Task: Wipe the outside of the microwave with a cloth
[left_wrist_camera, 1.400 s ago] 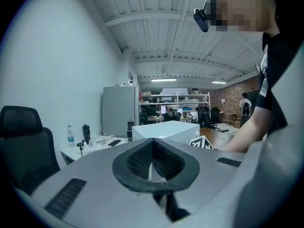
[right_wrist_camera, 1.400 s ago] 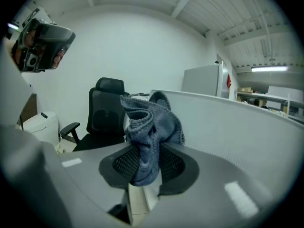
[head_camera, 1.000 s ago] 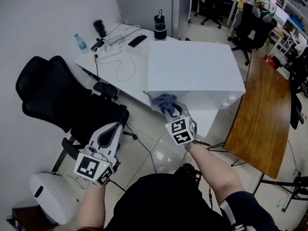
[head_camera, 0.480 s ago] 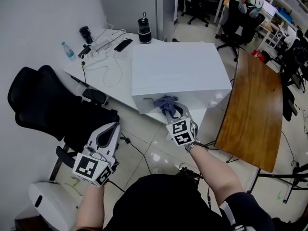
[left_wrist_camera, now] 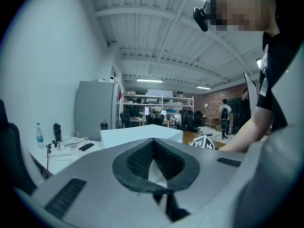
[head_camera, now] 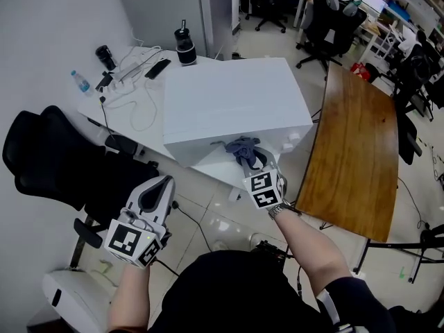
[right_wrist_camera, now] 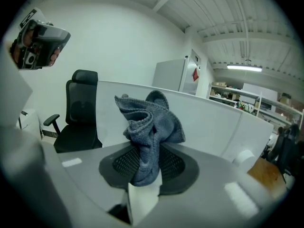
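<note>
Microwave (head_camera: pixel 232 106): big white box on the near end of a white desk (head_camera: pixel 139 113). Its front face is turned toward the person, with two pale round knobs (head_camera: pixel 291 141) at that face's right end.

Brown wooden desk (head_camera: pixel 354 151): long slab, just beside the microwave on the right.

Black office chair (head_camera: pixel 62 161): high back, parked left of the white desk, against the grey wall.

Right gripper (head_camera: pixel 253 159): held up at the microwave's front face, low, toward the left half. The jaws are partly closed and clamped on a crumpled grey terry cloth (head_camera: pixel 241 146). In the right gripper view the cloth (right_wrist_camera: pixel 148 122) bunches up out of the jaws and stands between the gripper and the white face. Cannot tell whether the cloth presses on the face or sits just short of it.

Left gripper (head_camera: pixel 163 186): low on the left, well apart from the microwave, over the tiled floor just beside the chair's seat. In the left gripper view the jaws are fully together with nothing between them.

Containers, all on the far end of the white desk:
- Black lidded tumbler (head_camera: pixel 184 47), near the microwave's rear left corner.
- Black mug (head_camera: pixel 105 57), further left.
- Clear plastic water bottle (head_camera: pixel 80 82) with a blue cap, near the desk's left edge.

Contents of all three not visible.

Between the containers lie a white power strip with looping white cables (head_camera: pixel 128 85) and a black phone (head_camera: pixel 158 68).
</note>
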`<state>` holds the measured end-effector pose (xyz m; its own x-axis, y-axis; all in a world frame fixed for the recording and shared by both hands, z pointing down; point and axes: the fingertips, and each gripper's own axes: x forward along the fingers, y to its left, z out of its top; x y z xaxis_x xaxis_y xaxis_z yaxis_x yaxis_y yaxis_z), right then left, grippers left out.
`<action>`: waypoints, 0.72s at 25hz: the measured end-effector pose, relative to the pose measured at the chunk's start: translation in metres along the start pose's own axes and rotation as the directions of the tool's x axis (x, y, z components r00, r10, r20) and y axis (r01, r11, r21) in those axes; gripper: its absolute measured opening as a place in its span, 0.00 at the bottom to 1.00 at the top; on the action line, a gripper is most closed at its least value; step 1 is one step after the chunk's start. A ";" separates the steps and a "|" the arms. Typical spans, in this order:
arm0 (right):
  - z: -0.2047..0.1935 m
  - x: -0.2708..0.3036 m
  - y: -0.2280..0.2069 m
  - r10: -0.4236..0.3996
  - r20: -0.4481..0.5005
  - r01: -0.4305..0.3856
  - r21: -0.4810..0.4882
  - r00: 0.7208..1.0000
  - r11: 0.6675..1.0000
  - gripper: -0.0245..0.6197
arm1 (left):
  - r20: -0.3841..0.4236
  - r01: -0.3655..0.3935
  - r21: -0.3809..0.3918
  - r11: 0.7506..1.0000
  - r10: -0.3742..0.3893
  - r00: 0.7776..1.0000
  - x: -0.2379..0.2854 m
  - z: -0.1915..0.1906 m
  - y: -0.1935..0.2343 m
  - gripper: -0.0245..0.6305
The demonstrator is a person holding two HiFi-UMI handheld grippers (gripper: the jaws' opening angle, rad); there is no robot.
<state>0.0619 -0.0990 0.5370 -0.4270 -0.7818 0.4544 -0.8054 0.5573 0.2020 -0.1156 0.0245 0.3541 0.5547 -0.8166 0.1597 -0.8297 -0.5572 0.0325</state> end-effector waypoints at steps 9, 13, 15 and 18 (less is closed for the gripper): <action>-0.018 -0.016 -0.045 -0.031 -0.010 0.031 0.034 0.999 0.999 0.19 | -0.004 0.009 0.015 1.000 -0.009 1.000 0.029 0.011 -0.029 0.04; -0.026 -0.024 -0.064 -0.047 -0.008 0.047 0.057 0.999 0.997 0.19 | -0.009 0.016 0.025 1.000 -0.016 1.000 0.041 0.015 -0.044 0.04; -0.029 -0.028 -0.073 -0.052 -0.006 0.053 0.068 0.999 0.996 0.19 | -0.012 0.017 0.028 0.999 -0.017 1.000 0.046 0.017 -0.051 0.04; -0.036 -0.034 -0.082 -0.061 -0.007 0.062 0.078 0.998 0.995 0.19 | -0.011 0.018 0.034 0.999 -0.017 1.000 0.051 0.019 -0.061 0.04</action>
<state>0.1575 -0.1081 0.5360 -0.3740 -0.8124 0.4473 -0.8598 0.4845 0.1611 -0.0357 0.0138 0.3419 0.5683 -0.8051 0.1696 -0.8171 -0.5764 0.0017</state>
